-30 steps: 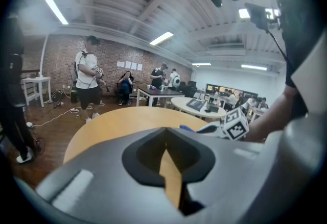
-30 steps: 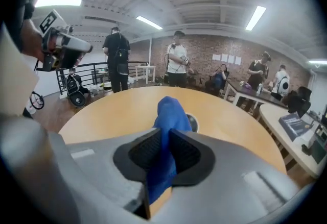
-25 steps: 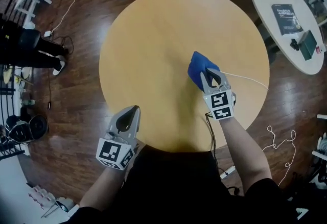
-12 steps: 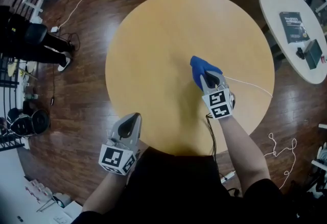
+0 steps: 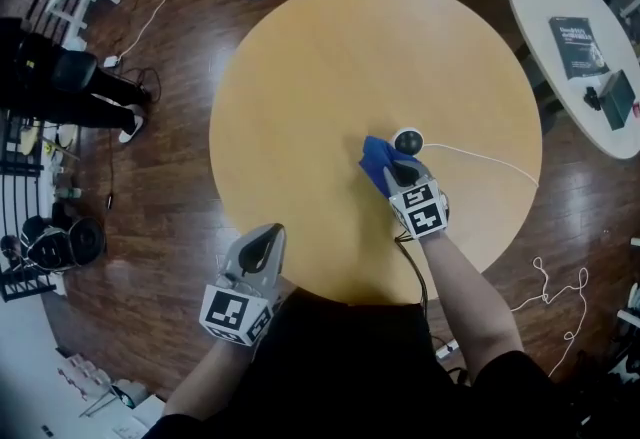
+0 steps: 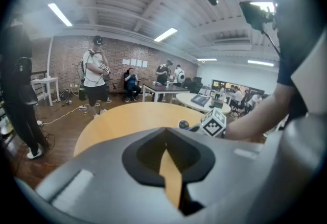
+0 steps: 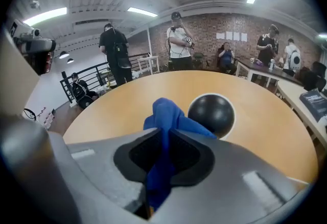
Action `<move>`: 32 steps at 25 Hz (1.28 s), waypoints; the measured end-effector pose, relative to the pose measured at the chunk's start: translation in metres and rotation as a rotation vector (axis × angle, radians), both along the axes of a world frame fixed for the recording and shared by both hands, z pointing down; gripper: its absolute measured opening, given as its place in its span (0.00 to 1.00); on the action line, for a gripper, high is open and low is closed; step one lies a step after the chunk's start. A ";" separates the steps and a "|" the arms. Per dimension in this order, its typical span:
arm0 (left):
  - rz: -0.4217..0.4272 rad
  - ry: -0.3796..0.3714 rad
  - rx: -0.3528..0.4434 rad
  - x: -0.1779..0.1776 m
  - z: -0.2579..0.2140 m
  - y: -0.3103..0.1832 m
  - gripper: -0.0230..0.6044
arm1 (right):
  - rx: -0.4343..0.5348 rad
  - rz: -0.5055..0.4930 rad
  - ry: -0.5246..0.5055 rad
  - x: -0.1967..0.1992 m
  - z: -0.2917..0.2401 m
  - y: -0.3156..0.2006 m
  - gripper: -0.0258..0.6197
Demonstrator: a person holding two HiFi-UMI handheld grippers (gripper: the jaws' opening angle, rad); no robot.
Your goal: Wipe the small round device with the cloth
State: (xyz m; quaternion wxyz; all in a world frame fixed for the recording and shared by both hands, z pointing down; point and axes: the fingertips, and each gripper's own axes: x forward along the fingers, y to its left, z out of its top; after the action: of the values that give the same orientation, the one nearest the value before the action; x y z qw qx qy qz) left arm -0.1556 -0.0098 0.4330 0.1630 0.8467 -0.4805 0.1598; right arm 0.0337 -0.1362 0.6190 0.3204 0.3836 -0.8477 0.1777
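Observation:
The small round device [image 5: 407, 140], a black ball on a white base, stands right of the round wooden table's [image 5: 300, 67] middle; in the right gripper view the device [image 7: 211, 113] is just ahead. A bunched blue cloth [image 5: 375, 159] lies against its near-left side. My right gripper [image 5: 400, 171] is shut on the cloth [image 7: 163, 116]; its jaws have just been closing further with the fabric between them. My left gripper [image 5: 272, 229] hangs at the table's near-left edge, its tips together and empty; the left gripper [image 6: 165, 133] shows only table past its jaws.
A white cable [image 5: 480, 155] runs from the device to the table's right edge. A second round white table [image 5: 560, 77] with a book stands at the upper right. People stand on the dark wood floor at the left [image 5: 60, 87] and top.
My right gripper has drawn the cloth back toward me and to the left. The black device, covered by the cloth before, now shows beside it. The left gripper has hardly moved.

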 end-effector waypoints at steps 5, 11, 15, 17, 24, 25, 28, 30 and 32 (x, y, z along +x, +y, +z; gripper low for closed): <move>0.007 -0.005 0.001 0.001 0.000 0.000 0.04 | 0.233 -0.068 -0.056 -0.005 -0.062 -0.002 0.11; 0.027 -0.009 0.002 0.003 0.000 -0.001 0.04 | 0.297 0.099 0.001 0.039 -0.086 -0.050 0.11; 0.045 -0.021 -0.001 0.007 -0.002 0.002 0.04 | 0.267 0.158 0.007 0.057 -0.071 -0.055 0.11; 0.046 -0.023 -0.009 0.005 0.000 0.003 0.04 | 0.263 0.174 -0.005 0.061 -0.068 -0.053 0.11; 0.051 -0.032 -0.009 0.008 0.001 0.002 0.04 | 0.159 0.250 0.016 0.088 -0.035 -0.038 0.11; 0.053 -0.034 -0.010 0.009 0.001 0.002 0.04 | 0.138 0.249 0.019 0.089 -0.028 -0.034 0.11; 0.066 -0.037 -0.017 0.010 0.002 0.003 0.04 | 0.057 0.228 0.026 0.087 -0.006 -0.024 0.11; 0.073 -0.037 -0.021 0.011 0.002 0.003 0.04 | -0.006 0.206 0.026 0.081 0.010 -0.016 0.11; 0.074 -0.039 -0.019 0.010 0.002 0.002 0.04 | -0.063 0.191 0.021 0.076 0.023 -0.007 0.11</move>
State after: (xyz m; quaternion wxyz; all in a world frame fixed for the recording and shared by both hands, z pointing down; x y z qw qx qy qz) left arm -0.1456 -0.0078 0.4349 0.1555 0.8591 -0.4504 0.1868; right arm 0.1100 -0.1436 0.6424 0.3229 0.4540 -0.7979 0.2301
